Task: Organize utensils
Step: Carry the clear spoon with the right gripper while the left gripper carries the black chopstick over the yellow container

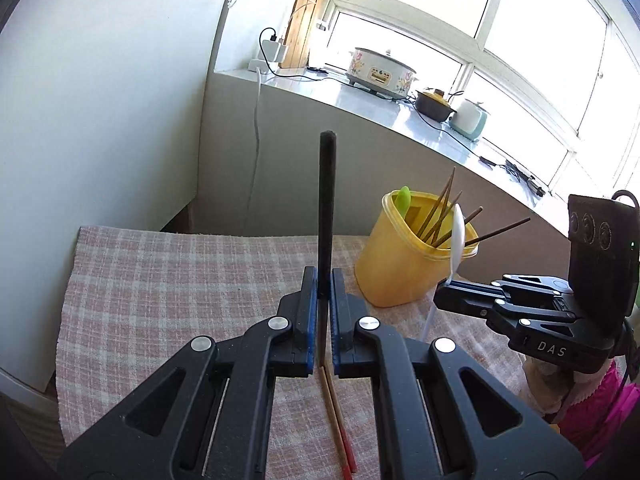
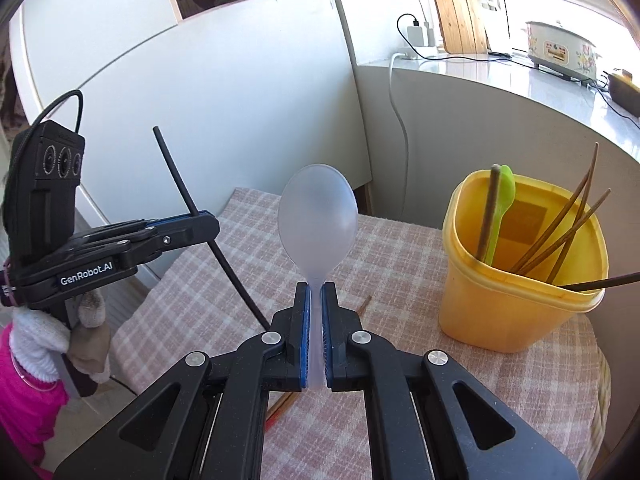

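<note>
My left gripper (image 1: 324,280) is shut on a black chopstick (image 1: 327,200) that stands up out of its jaws above the checked cloth. In the right wrist view that gripper (image 2: 200,216) shows at the left with the same black chopstick (image 2: 176,172) slanting through it. My right gripper (image 2: 316,296) is shut on the handle of a clear plastic spoon (image 2: 318,220), bowl upward. From the left wrist view the right gripper (image 1: 444,284) holds the spoon (image 1: 458,232) just beside the yellow tub (image 1: 400,264). The yellow tub (image 2: 516,288) holds several brown chopsticks (image 2: 568,228) and a green spoon (image 2: 500,216).
A pair of red-tipped wooden chopsticks (image 1: 338,416) lies on the pink checked cloth (image 1: 180,280) under my left gripper. A white cabinet (image 1: 100,100) stands at the left. Behind, a sill (image 1: 380,108) carries a cooker, pots and cables. A gloved hand in a pink sleeve (image 2: 36,360) holds the left gripper.
</note>
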The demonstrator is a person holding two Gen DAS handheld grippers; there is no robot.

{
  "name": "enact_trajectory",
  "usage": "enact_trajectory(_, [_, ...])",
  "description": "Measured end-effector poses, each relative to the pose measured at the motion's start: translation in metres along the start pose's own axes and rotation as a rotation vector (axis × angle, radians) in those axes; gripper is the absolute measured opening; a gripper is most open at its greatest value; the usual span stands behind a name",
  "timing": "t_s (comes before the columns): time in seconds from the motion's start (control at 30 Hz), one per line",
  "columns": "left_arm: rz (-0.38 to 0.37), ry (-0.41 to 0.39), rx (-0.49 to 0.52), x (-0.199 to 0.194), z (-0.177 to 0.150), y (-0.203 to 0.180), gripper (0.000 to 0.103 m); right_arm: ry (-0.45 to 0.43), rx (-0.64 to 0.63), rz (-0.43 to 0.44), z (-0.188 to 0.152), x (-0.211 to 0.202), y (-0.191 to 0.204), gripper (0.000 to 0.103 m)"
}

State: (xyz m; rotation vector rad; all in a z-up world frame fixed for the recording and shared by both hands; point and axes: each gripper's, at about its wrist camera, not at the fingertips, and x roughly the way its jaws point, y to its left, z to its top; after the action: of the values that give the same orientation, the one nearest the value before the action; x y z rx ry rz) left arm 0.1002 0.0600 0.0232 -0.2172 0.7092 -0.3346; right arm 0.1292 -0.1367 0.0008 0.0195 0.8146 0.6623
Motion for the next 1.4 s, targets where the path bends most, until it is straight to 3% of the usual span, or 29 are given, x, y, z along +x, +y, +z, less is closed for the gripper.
enact_trajectory(0.47, [-0.101, -0.114, 0.018, -0.003, 0.042, -0.041, 0.004, -0.163, 0.058, -0.075, 0.010, -0.062, -0.034, 0.004])
enact_trajectory(0.83, [-0.119, -0.204, 0.058, -0.008, 0.080, -0.066, 0.004, -0.232, 0.091, -0.105, 0.021, -0.087, -0.060, 0.004])
enact_trajectory(1.4, [-0.142, -0.247, 0.088, 0.021, 0.119, -0.102, 0.003, -0.279, 0.134, -0.174, 0.046, -0.087, -0.099, 0.004])
